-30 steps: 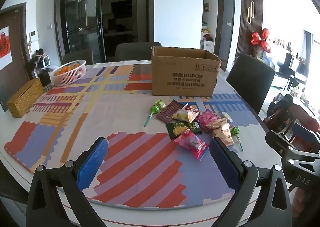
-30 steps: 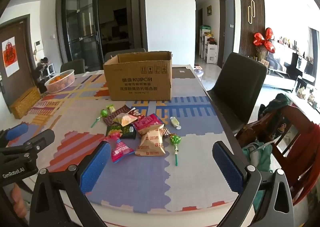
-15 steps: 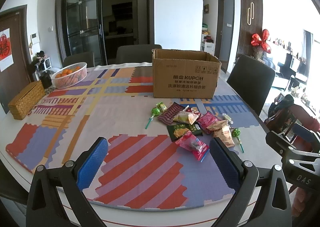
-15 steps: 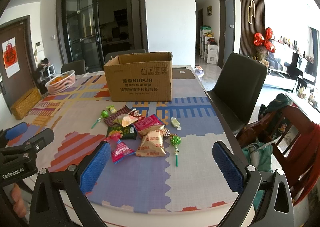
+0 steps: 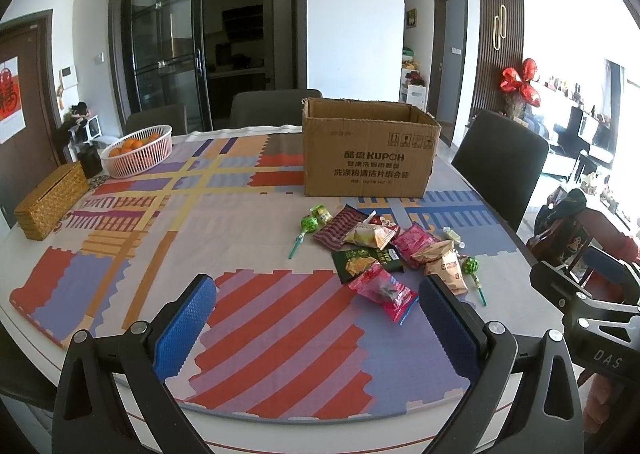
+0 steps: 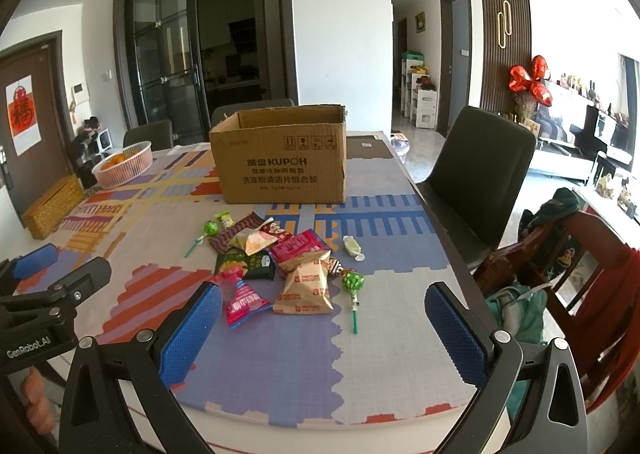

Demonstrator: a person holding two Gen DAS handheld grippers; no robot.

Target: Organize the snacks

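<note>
A pile of snack packets (image 5: 384,250) lies on the table's patterned mat in front of an open cardboard box (image 5: 366,152). The pile also shows in the right wrist view (image 6: 280,258), with the box (image 6: 280,158) behind it. It holds a pink packet (image 6: 242,300), a tan biscuit bag (image 6: 306,290), a dark green packet (image 5: 362,262) and green lollipops (image 6: 352,284). My left gripper (image 5: 320,326) is open and empty above the near table edge. My right gripper (image 6: 324,330) is open and empty, just short of the pile.
A pink basket of oranges (image 5: 138,150) and a woven box (image 5: 52,200) stand at the far left. Dark chairs (image 6: 480,170) ring the table. A wooden chair with clothes (image 6: 568,254) is at the right. A small wrapped candy (image 6: 352,246) lies apart from the pile.
Both views have drifted slightly; the left view has pulled back a little. Nothing on the table has moved and both grippers stay open.
</note>
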